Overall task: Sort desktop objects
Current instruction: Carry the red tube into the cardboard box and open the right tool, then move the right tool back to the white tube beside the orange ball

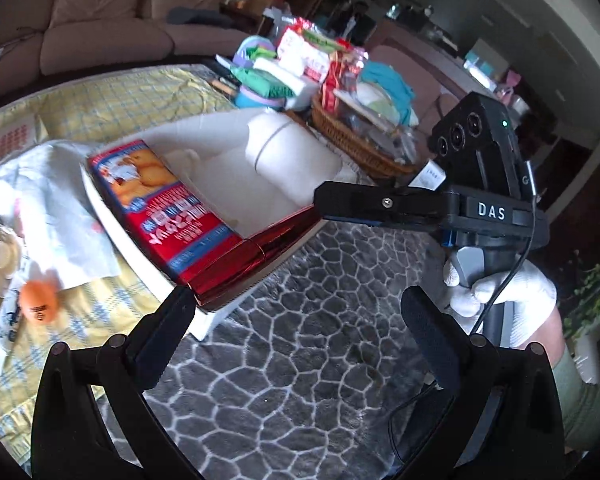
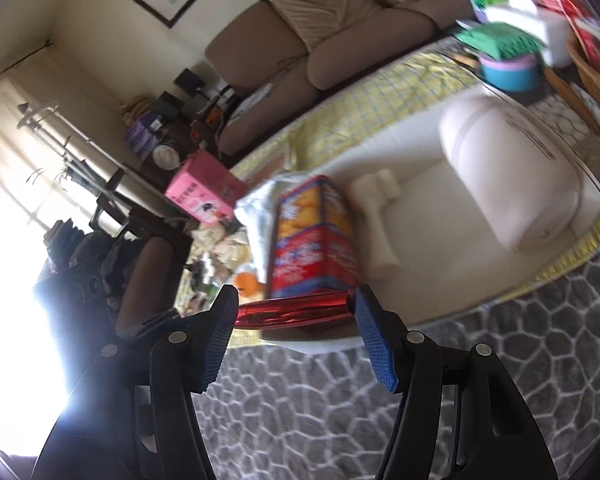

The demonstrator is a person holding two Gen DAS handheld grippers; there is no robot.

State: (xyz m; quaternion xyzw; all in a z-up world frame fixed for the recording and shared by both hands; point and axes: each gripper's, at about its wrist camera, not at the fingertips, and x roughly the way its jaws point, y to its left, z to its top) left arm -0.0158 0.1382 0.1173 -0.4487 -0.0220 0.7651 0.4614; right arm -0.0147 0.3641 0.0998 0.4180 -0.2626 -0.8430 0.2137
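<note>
Left gripper [image 1: 296,312] wide open, holds nothing, hangs over grey rug [image 1: 300,360]. Right gripper [image 2: 296,320] open too, fingers either side of shiny red tube [image 2: 292,312], grip not sure. Tube lies at near edge of white tray [image 1: 220,160], beside cookie box [image 1: 160,200]. White jar [image 1: 292,148] lies in tray.

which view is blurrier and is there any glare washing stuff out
Right wrist view: motion-blurred, smearing the white container and biscuit box; window glare blows out the lower left behind the right gripper. Left wrist view: sharper, print on the biscuit box is readable, light is even, only fisheye bending at the edges around the left gripper.
</note>
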